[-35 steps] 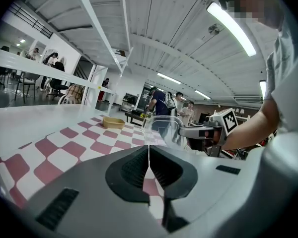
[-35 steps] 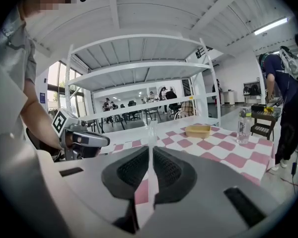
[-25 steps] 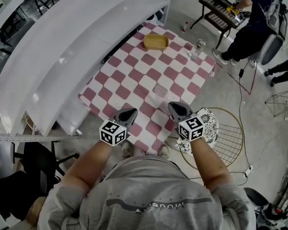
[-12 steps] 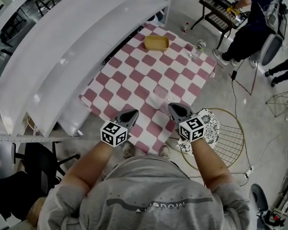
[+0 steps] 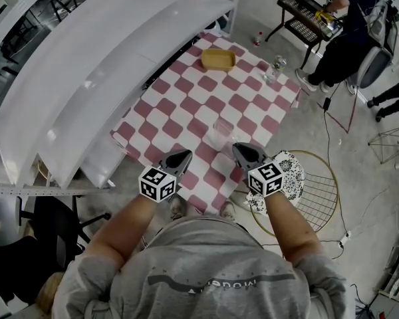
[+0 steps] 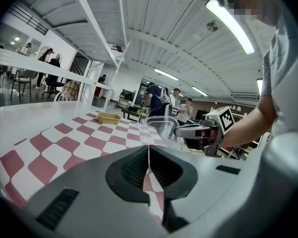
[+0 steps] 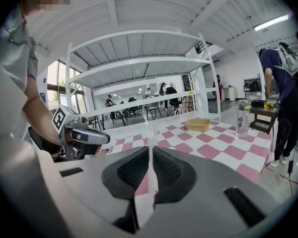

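- A person's 2 grippers hover over the near edge of a table laid with a red-and-white checked cloth (image 5: 186,105), flat and matt.
- The left gripper (image 5: 184,155) has its dark ribbed pads pressed together with nothing between them; the grey shell around them is smooth and rounded.
- The right gripper (image 5: 240,149) is likewise clenched and empty, with only a thin slit showing between its pads in the right gripper view.
- Each carries a white cube with black square markers.
- A clear plastic tub (image 5: 221,133), thin-walled with rounded corners, stands upright on the cloth just beyond and between the 2 tips, touching neither.
- At the far end lies a shallow yellow tray (image 5: 217,59), rectangular; a clear bottle (image 5: 274,68) stands near the far right corner.
- A glossy white shelf (image 5: 86,65) runs along the table's left.
- Against the head view 0.5 s ago, both grippers and the tub sit almost where they were; against 1.4 s ago, both pairs of pads are shut as before.
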